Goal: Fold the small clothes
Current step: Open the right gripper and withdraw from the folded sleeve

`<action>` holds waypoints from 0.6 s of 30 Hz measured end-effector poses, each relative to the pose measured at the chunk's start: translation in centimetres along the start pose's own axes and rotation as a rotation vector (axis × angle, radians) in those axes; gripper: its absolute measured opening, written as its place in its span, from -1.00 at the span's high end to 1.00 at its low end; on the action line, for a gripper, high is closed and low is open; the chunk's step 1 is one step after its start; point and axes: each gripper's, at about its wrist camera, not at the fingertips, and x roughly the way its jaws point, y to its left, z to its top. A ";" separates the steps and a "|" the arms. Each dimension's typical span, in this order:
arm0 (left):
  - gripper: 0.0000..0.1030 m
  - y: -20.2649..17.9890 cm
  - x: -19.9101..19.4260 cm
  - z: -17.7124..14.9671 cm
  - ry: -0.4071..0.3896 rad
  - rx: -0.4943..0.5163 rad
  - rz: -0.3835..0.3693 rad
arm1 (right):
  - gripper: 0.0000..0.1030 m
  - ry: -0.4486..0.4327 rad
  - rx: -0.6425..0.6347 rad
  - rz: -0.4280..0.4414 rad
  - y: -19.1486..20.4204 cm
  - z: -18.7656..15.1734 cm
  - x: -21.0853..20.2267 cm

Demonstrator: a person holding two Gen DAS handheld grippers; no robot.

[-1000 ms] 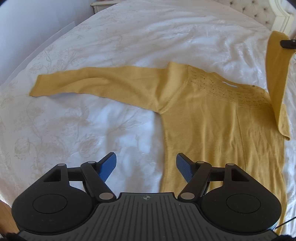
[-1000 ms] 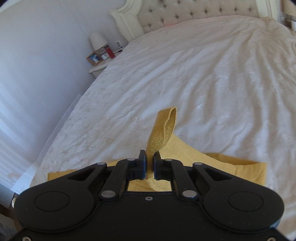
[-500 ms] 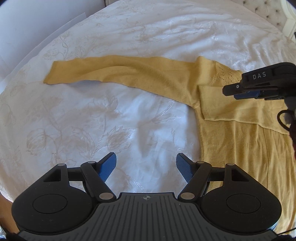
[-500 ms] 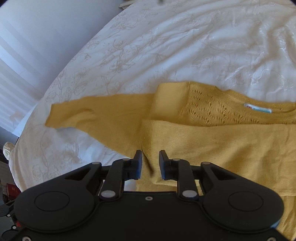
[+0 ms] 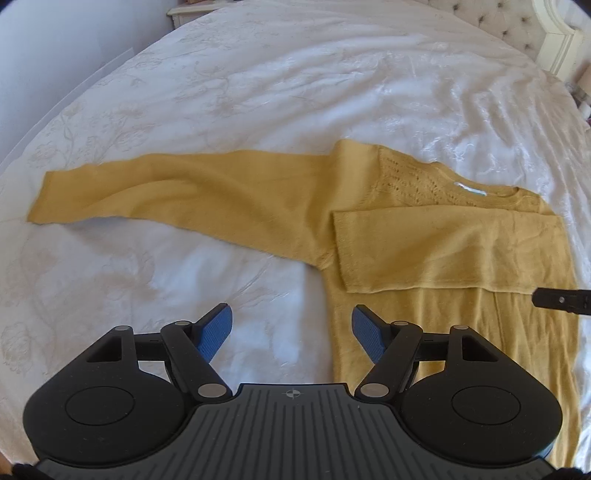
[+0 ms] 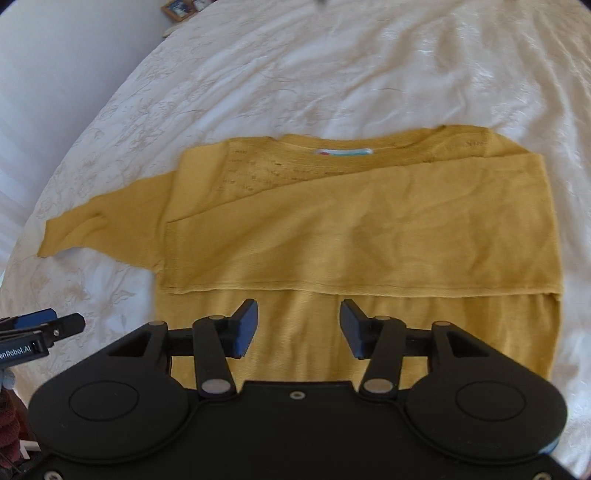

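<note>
A mustard-yellow knit sweater [image 5: 443, 332] lies flat on the white bedspread, neck away from me. It also shows in the right wrist view [image 6: 369, 332]. Its right sleeve [image 5: 443, 251] is folded across the chest [image 6: 369, 229]. Its left sleeve [image 5: 166, 192] lies stretched out to the left [image 6: 99, 221]. My left gripper [image 5: 291, 332] is open and empty, above the sweater's left edge near the hem. My right gripper [image 6: 298, 326] is open and empty, above the lower body of the sweater.
The white embroidered bedspread [image 5: 258, 74] covers the whole bed. A tufted headboard [image 5: 517, 26] stands at the far right. A nightstand with picture frames [image 6: 181, 7] stands at the far left by the wall. The bed's left edge [image 5: 55, 110] drops off beside the stretched sleeve.
My right gripper carried the right sleeve over the chest, laid it down, opened and pulled back toward the hem. My left gripper stayed open and shifted slightly.
</note>
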 end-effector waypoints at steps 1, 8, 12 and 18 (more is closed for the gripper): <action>-0.37 -0.7 0.4 0.3 0.000 0.006 -0.009 | -0.11 -0.013 0.030 -0.028 -1.6 -0.2 -0.6; -0.37 -5.6 4.2 1.8 0.011 0.064 -0.044 | -0.11 -0.067 0.172 -0.147 -9.7 -0.5 -2.9; -0.37 -6.9 6.6 1.9 0.038 0.082 -0.024 | -0.11 -0.071 0.198 -0.171 -12.6 0.2 -2.7; -0.40 -6.5 11.3 0.9 0.181 0.089 0.055 | -0.11 -0.053 0.193 -0.169 -14.9 2.0 -0.4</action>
